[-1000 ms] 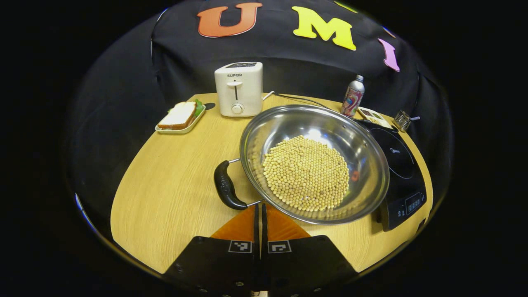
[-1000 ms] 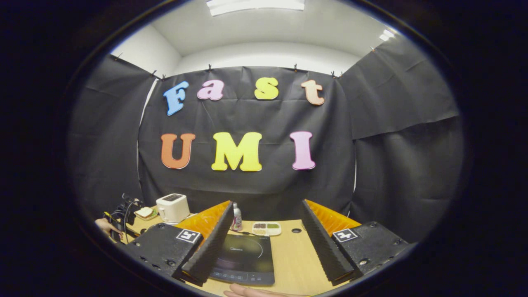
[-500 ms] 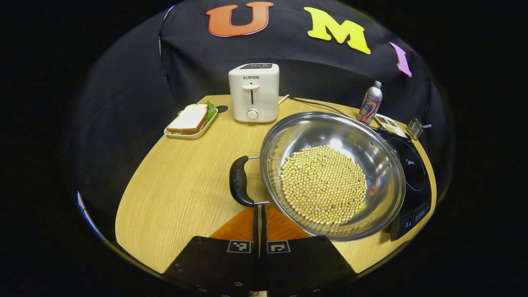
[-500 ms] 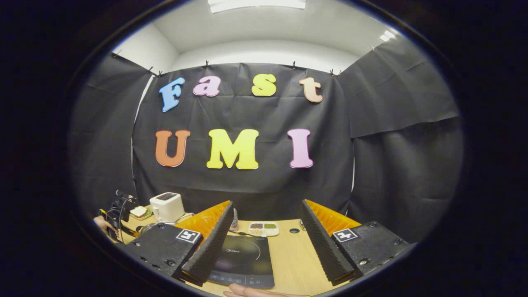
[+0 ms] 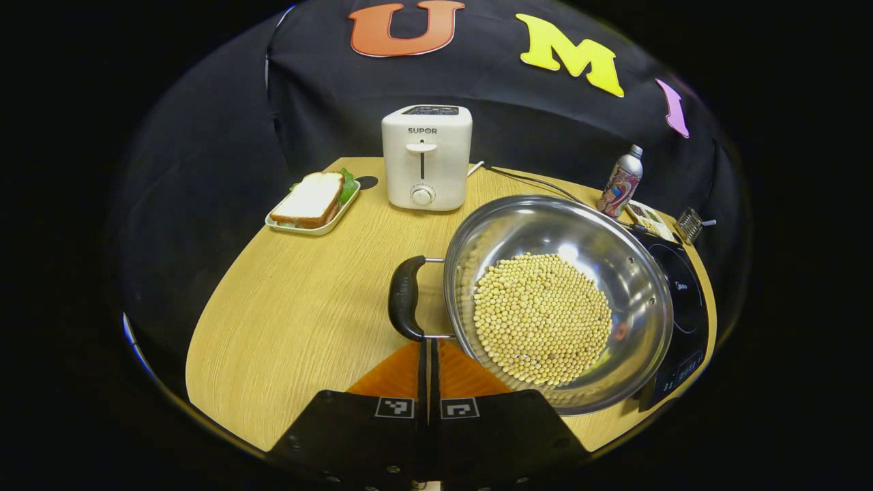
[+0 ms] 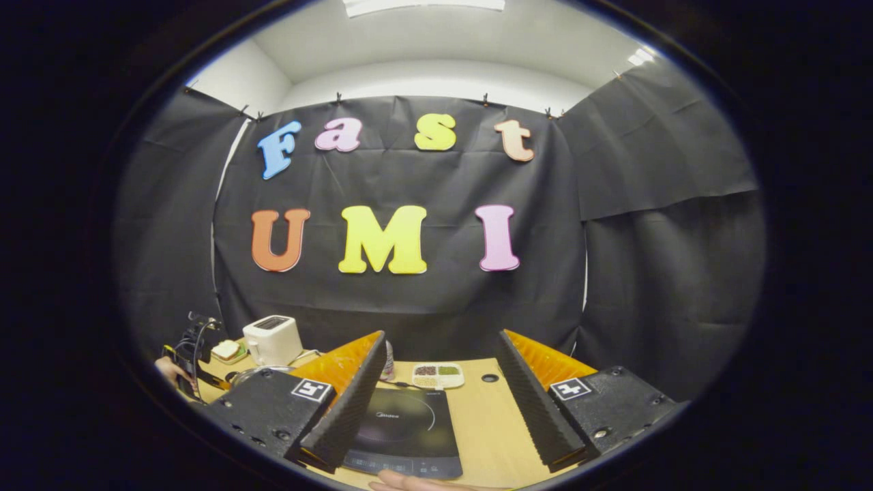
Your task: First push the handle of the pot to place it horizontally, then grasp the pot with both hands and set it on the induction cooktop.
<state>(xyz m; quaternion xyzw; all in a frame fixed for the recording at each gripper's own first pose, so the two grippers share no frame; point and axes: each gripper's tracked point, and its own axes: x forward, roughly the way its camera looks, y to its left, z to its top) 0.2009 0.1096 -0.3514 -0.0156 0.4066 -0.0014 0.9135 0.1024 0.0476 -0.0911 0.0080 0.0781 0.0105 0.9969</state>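
nudging the pot handle (image 5: 406, 298) with your closed left tool (image 5: 430, 349), right tool (image 6: 440, 341) wide apart, lift onto the cooktop (image 6: 406, 429) not yet started.

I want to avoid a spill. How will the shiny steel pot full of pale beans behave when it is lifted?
The shiny steel pot probably feels heavy, since a thick layer of pale beans covers its bottom. The loose beans may slide to one side if it tilts. Its rounded wall and smooth wooden table suggest it could rock or slip.
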